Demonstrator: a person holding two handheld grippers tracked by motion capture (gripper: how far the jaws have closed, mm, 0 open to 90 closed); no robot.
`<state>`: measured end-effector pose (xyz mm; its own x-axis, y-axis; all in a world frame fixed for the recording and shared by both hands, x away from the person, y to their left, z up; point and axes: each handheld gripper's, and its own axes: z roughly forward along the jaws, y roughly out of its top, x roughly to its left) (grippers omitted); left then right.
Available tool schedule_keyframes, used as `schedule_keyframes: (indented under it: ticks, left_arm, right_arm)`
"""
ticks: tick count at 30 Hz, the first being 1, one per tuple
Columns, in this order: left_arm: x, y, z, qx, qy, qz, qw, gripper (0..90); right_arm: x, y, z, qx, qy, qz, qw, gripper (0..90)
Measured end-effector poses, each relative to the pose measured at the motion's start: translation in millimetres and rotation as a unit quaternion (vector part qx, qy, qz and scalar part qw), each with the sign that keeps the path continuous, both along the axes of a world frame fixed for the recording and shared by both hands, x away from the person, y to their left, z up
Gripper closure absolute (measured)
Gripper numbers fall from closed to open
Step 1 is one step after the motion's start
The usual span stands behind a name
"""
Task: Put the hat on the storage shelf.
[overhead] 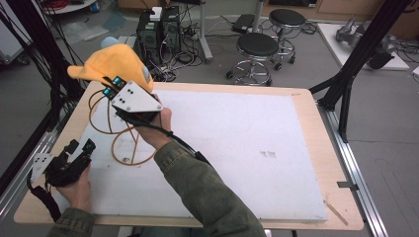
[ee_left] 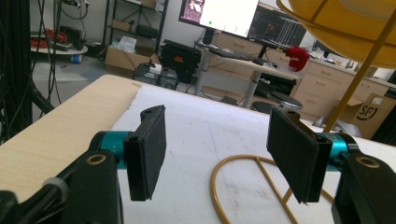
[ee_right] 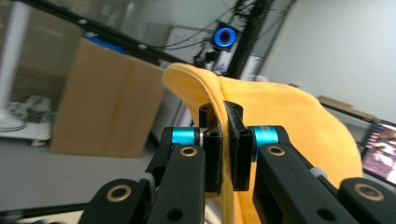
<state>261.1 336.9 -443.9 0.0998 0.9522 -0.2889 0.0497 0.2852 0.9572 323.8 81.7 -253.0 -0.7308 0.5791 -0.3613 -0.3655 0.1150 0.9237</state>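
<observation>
Right tool (ee_right: 224, 149) clamped on yellow cap (overhead: 111, 61), above wire stand (overhead: 123, 140) near bench (overhead: 306, 106) left edge; left tool (ee_left: 219, 154) apart, empty. Advice: settle crown squarely over stand top before releasing.

- My right gripper (ee_right: 224, 144) had black arms with brass-ringed pivot screws, and teal collars sat just behind its flat black pads.
- A grey three-cornered plate dotted with small holes rode behind those jaws, and a black cable trailed back from it.
- My left gripper (ee_left: 224, 158) wore the same teal collars, black foam-faced pads and brass screws.
- Olive-green sleeves (overhead: 207, 192) covered both my forearms.
</observation>
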Motion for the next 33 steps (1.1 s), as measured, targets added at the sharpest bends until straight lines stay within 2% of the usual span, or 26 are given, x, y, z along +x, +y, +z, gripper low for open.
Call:
schedule_keyframes:
  ticks: [10, 15, 18, 25, 29, 33]
  left_arm:
    - [0.4, 2.5, -0.6, -0.003, 0.002, 0.002, 1.0000, 37.9]
    - [0.8, 3.6, -1.1, -0.003, 0.003, 0.001, 1.0000, 37.9]
    - [1.4, 3.9, -1.7, -0.004, 0.004, 0.001, 1.0000, 37.9]
    - [1.1, 3.6, -1.4, -0.004, 0.003, 0.002, 1.0000, 37.9]
    - [1.1, 3.9, -1.5, -0.004, 0.003, 0.002, 1.0000, 37.9]
    - [1.0, 4.0, -1.4, -0.004, 0.003, 0.002, 1.0000, 37.9]
  right_arm:
    - [-13.7, 20.7, -18.8, -0.012, 0.036, 0.050, 0.9981, 86.3]
    - [-14.8, 22.6, -31.1, -0.010, 0.072, 0.072, 0.9948, 86.1]
    - [-16.7, 23.4, -38.7, -0.020, 0.078, 0.077, 0.9938, 85.9]
    - [-14.5, 19.1, -49.9, -0.024, 0.124, 0.099, 0.9869, 85.3]
    - [-13.0, 13.4, -53.7, -0.012, 0.153, 0.109, 0.9820, 85.0]
    - [-13.1, 11.1, -61.2, -0.023, 0.167, 0.112, 0.9793, 84.4]
